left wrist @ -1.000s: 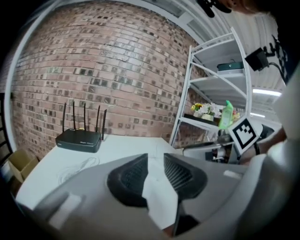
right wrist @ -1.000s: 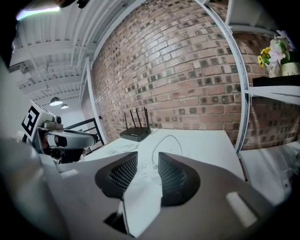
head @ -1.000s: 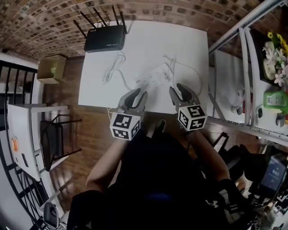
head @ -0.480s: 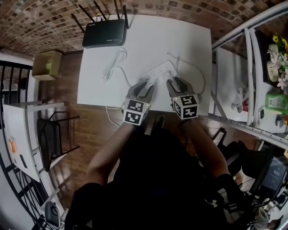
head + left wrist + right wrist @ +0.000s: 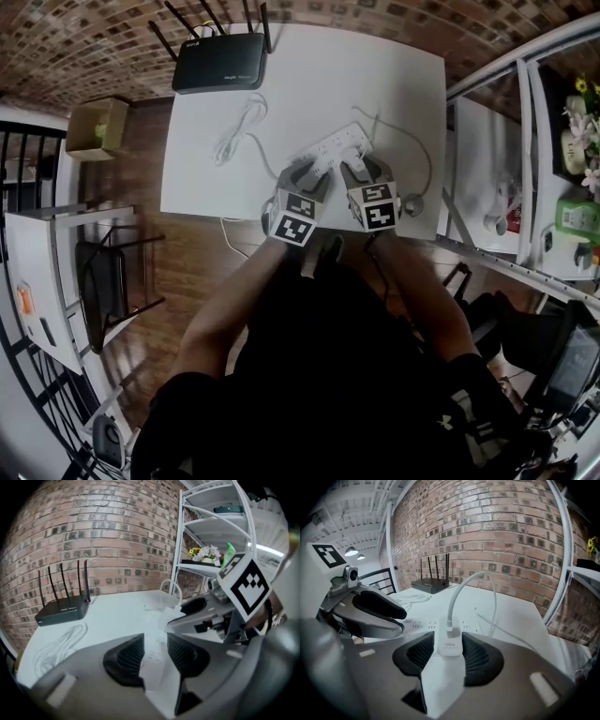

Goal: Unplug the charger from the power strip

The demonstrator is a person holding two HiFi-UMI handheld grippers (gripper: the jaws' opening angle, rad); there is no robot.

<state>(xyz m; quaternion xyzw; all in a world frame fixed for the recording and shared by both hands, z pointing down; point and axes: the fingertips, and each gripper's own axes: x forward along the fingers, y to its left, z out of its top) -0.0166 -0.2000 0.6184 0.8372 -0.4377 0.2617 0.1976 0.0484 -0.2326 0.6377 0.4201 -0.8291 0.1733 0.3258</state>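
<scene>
with both pairs of jaws just opening wide and pressing nothing, the left gripper [image 5: 154,641] straddles the power strip [image 5: 336,145] and the right gripper [image 5: 449,641] the white charger [image 5: 450,649] plugged into it; pinned loosely, the strip could lift along.

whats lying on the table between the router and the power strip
A loose coil of white cable lies between the router and the power strip; the head view shows it best.
</scene>
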